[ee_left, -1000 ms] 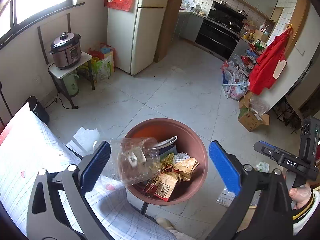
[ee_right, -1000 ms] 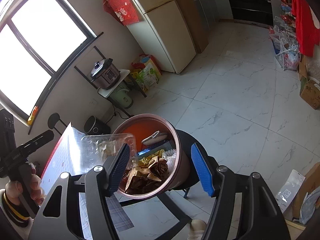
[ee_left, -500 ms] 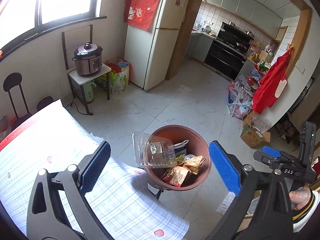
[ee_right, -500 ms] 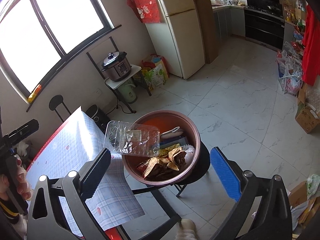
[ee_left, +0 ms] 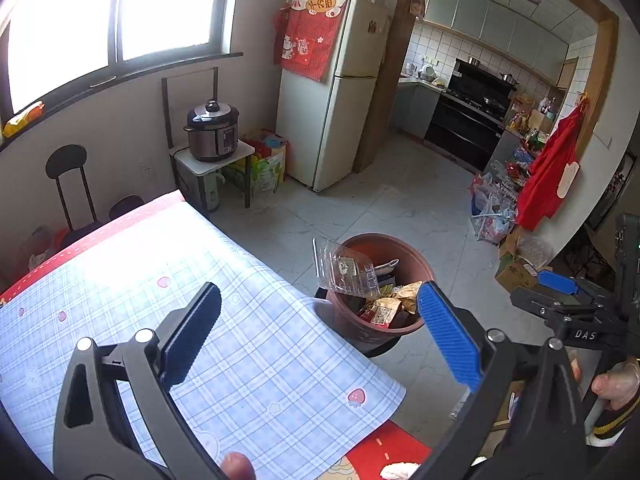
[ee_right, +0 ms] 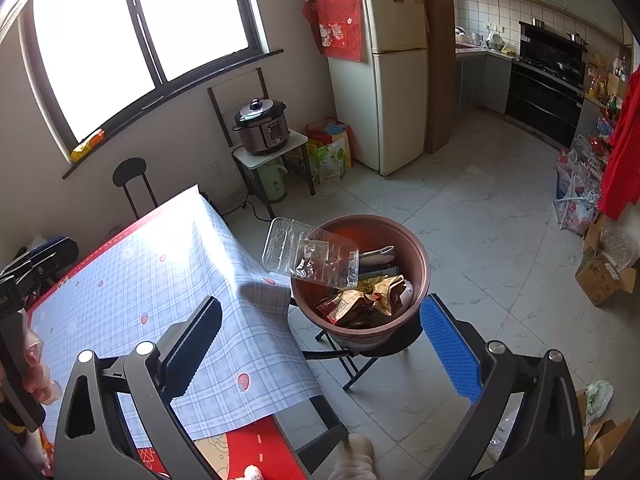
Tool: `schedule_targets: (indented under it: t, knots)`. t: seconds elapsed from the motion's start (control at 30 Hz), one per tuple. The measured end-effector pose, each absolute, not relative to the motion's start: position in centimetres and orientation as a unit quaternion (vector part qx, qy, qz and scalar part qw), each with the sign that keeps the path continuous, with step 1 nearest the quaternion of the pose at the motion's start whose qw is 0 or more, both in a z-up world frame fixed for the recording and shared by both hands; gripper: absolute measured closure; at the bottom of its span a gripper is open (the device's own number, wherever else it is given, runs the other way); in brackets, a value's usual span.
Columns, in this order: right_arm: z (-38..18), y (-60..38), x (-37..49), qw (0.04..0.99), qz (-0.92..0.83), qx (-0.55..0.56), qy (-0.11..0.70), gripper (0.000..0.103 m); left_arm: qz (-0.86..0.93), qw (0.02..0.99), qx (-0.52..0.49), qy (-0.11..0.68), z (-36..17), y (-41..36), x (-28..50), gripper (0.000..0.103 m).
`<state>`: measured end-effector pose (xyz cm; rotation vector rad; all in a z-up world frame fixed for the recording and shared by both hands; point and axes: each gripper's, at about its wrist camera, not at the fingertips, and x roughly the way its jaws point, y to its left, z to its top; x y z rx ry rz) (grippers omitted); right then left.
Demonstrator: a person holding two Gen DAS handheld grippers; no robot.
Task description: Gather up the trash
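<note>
A brown round bin [ee_left: 400, 246] [ee_right: 416, 264] stands on a small black folding stool beside the table corner. It holds snack wrappers [ee_left: 382, 312] [ee_right: 360, 300] and other trash. A clear plastic clamshell box [ee_left: 346, 270] [ee_right: 310, 258] lies tilted on the bin's near-left rim. My left gripper [ee_left: 320, 336] is open and empty, above the table, well back from the bin. My right gripper [ee_right: 320, 344] is open and empty, also pulled back above the table edge and floor.
The table [ee_left: 180, 320] [ee_right: 140, 280] has a blue checked cloth. A pressure cooker [ee_left: 212, 132] sits on a side stand by the wall, next to a fridge [ee_left: 340, 92]. Bags and cardboard boxes [ee_right: 604, 276] lie on the floor at right.
Both grippers have pulled back and up from the bin. The clamshell box, earlier close between the fingers, now rests on the bin's rim.
</note>
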<state>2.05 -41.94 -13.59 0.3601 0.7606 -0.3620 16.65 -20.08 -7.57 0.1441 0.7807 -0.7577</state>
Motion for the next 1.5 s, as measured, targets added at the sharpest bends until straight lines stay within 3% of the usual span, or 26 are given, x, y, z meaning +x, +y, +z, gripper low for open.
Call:
schedule_targets:
  t: [0.6,1.5]
  knots:
    - [-11.3,-33.2,-0.3,0.909,-0.193,0.143,0.34,0.005,-0.312,0.886,0.041,0.341,-5.8,-9.6,12.9,0.006]
    - [-10.1,-31.4,-0.2,0.916,-0.201,0.118,0.325,0.005,-0.297,0.892,0.033,0.339,-6.4,-7.7,12.5,0.006]
